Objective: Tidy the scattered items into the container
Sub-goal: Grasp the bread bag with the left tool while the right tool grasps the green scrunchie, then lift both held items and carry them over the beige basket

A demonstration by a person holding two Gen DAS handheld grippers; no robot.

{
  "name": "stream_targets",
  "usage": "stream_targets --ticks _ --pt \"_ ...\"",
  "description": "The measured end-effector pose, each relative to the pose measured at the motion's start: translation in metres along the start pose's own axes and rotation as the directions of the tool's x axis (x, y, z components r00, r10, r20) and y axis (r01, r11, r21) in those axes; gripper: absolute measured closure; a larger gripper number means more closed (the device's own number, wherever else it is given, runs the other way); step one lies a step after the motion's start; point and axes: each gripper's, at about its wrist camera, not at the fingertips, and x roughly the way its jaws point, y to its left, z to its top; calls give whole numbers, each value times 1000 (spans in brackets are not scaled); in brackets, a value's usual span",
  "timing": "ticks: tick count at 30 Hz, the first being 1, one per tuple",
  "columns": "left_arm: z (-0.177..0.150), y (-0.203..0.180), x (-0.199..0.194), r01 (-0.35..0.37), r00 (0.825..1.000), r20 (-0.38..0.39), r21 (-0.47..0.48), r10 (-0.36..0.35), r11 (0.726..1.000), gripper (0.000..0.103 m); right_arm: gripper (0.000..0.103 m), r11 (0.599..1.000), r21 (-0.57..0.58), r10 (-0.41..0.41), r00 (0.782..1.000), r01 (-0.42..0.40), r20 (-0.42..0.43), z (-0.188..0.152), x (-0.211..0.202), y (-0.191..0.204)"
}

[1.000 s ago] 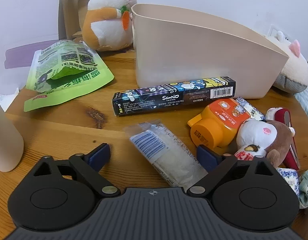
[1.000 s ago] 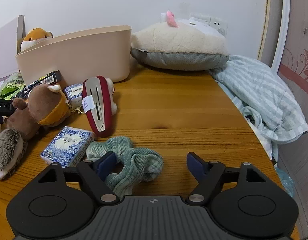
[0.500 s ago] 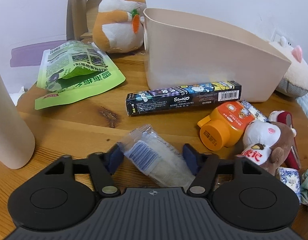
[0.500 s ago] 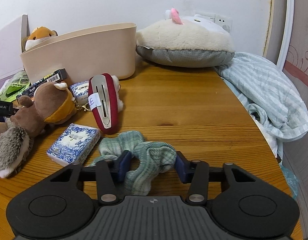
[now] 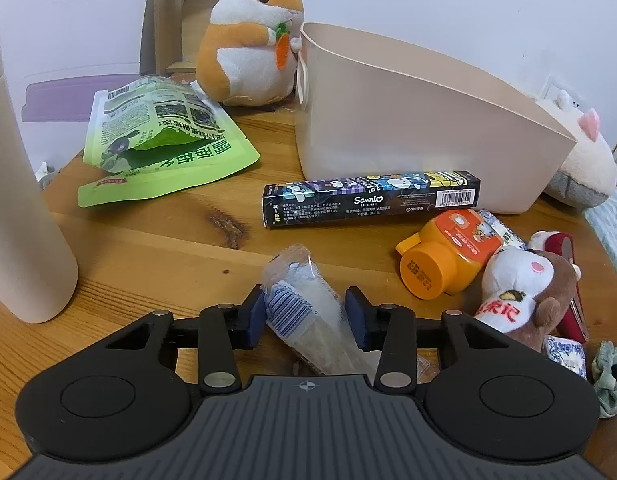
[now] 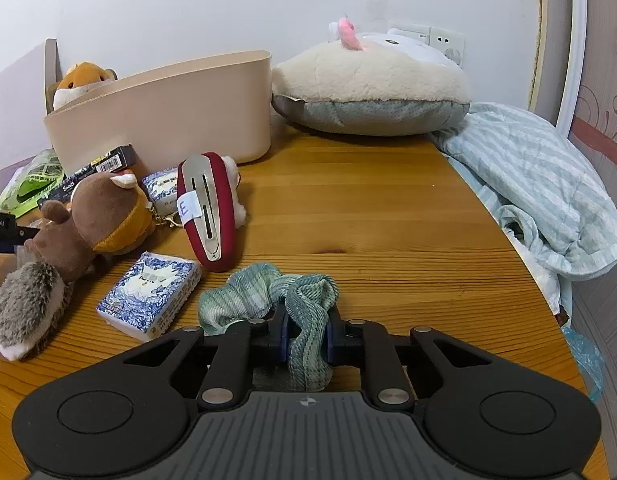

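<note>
A clear plastic packet with blue stripes (image 5: 304,300) lies on the wooden table (image 5: 148,248). It sits between the pads of my left gripper (image 5: 304,314), whose jaws are closing and squeezing its sides. My right gripper (image 6: 306,334) is shut on a green fabric scrunchie (image 6: 264,288), and a fold is pinched between the blue pads. The beige container (image 5: 408,128) stands at the back of the table and also appears at far left in the right wrist view (image 6: 168,108). Its inside is hidden.
Near the container lie a dark Sanrio box (image 5: 368,200), an orange bottle (image 5: 444,256), a squirrel plush (image 5: 524,288), a red hair clip (image 6: 208,208) and a blue tissue pack (image 6: 148,292). A green bag (image 5: 156,148), a hamster plush (image 5: 248,40) and a cream tumbler (image 5: 20,200) stand left. A striped blanket (image 6: 540,188) borders the right edge.
Both grippers have closed from wide open. The left jaws came in around the clear packet, and the right jaws pinched the scrunchie. The left view shifted slightly left.
</note>
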Motion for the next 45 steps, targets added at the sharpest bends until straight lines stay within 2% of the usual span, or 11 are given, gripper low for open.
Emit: stream_targets --ticks 13,25,34,45 --pt "-4 6 -21 25 999 38 -23 -24 999 66 88 1000 7 7 999 -8 47 3 -15 -3" --pt "9 13 -58 39 993 116 -37 -34 999 66 88 1000 -13 24 994 -23 108 18 -35 1" --pt "38 0 -89 70 975 213 -11 -66 998 66 88 998 -55 38 984 -29 173 52 -49 4" --pt "82 -25 -100 83 955 284 43 -92 996 66 88 992 -112 84 968 -58 238 105 -52 17"
